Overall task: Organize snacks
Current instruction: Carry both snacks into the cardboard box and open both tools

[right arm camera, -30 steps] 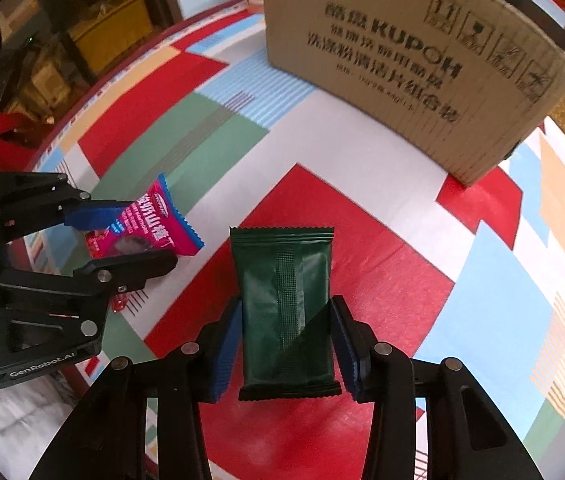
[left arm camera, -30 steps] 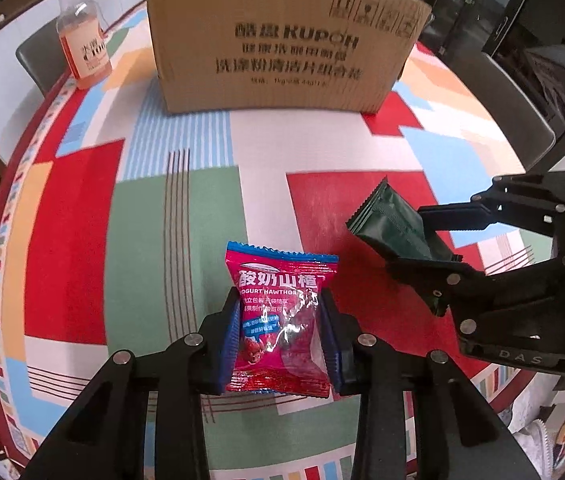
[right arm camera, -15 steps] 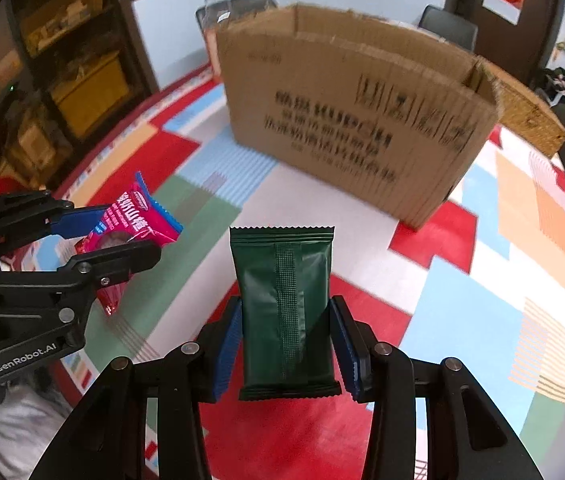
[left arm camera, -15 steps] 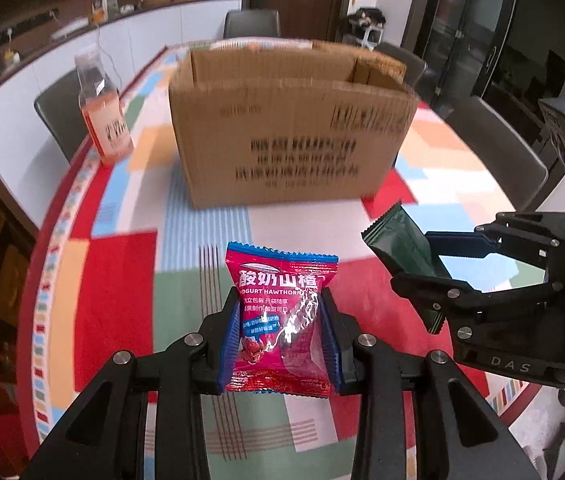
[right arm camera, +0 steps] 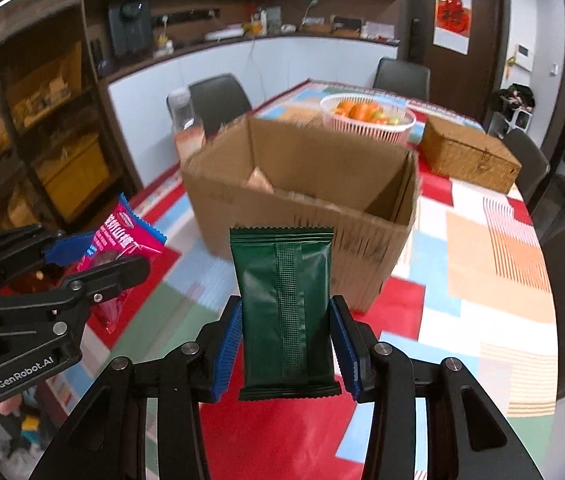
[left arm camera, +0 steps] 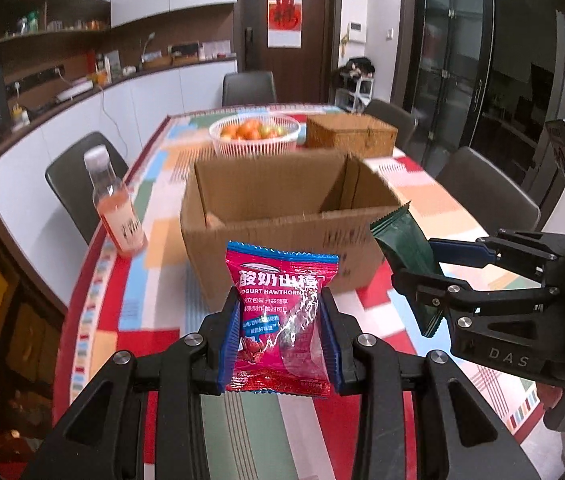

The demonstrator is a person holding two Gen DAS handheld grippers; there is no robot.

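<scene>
My left gripper [left arm camera: 280,334] is shut on a pink hawthorn snack packet [left arm camera: 282,316] and holds it upright above the table, short of the open cardboard box [left arm camera: 282,216]. My right gripper [right arm camera: 286,344] is shut on a dark green snack packet [right arm camera: 284,312], also held up in front of the box [right arm camera: 302,192]. In the left wrist view the right gripper [left arm camera: 434,264] with the green packet [left arm camera: 406,248] is at the right. In the right wrist view the left gripper [right arm camera: 94,256] with the pink packet [right arm camera: 122,244] is at the left.
A bottle of pink drink [left arm camera: 116,208] stands left of the box. Behind the box are a white basket of fruit [left arm camera: 254,134] and a wicker case [left arm camera: 350,136]. Chairs surround the table with its patchwork cloth [left arm camera: 154,312].
Both grippers have risen and tilted up with their packets. The view went from looking down on the tablecloth to looking level over the box's open top.
</scene>
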